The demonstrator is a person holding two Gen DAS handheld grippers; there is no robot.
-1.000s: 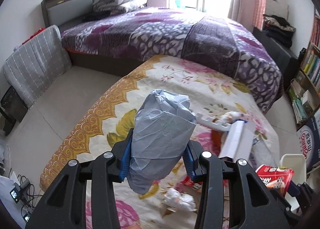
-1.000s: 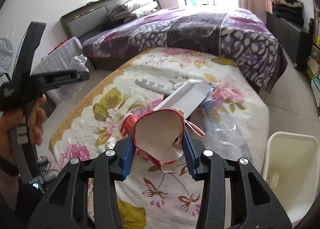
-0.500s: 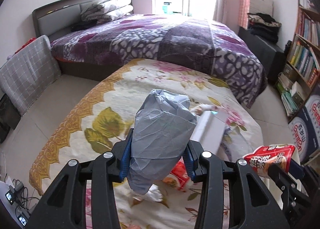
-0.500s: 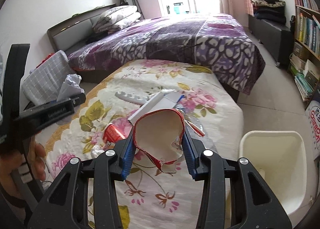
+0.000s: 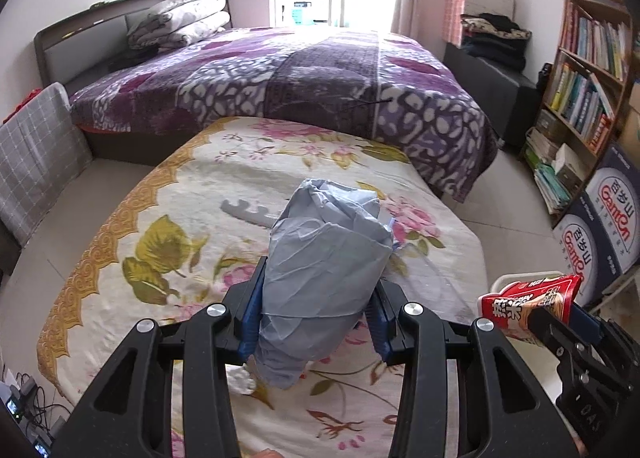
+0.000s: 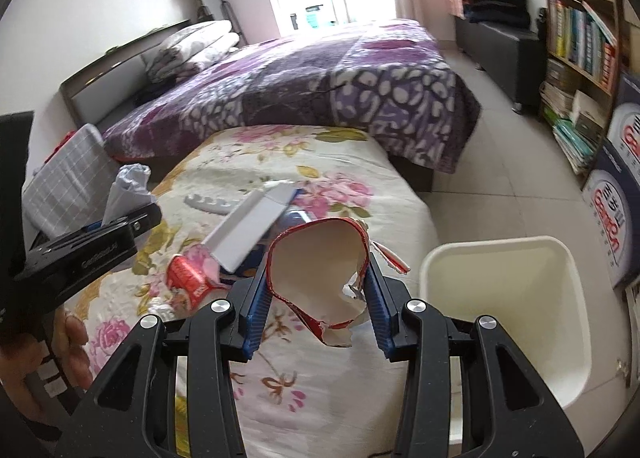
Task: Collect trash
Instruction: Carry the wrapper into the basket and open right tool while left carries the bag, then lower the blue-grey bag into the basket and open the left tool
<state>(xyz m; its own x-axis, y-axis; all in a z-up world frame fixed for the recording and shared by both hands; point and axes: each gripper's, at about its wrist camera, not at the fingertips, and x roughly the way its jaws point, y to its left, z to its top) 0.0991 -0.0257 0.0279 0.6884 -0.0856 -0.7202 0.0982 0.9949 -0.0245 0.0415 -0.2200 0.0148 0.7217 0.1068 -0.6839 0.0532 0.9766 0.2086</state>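
Tools have both swung rightward over the last second: the right tool (image 6: 316, 294), pinching a torn red cup (image 6: 320, 282), now has the white bin (image 6: 500, 306) filling the lower right of its view. The left tool (image 5: 316, 310) follows, clamped on a crumpled grey bag (image 5: 324, 278). More litter lies on the flowered surface (image 6: 340, 378), so dropping comes next, I judge.

Counts from my two wrist views

I count two claws, left claw (image 5: 316, 322) and right claw (image 6: 316, 304), each holding one piece: one crumpled grey-blue plastic bag (image 5: 320, 282), one torn red-and-white paper cup (image 6: 320, 282). On the floral surface (image 6: 320, 178) lie one white cardboard box (image 6: 250, 232), one red snack wrapper (image 6: 188, 276), one grey notched strip (image 6: 210, 204). One cream plastic bin (image 6: 508, 322), two stacked pillows (image 5: 180, 20).
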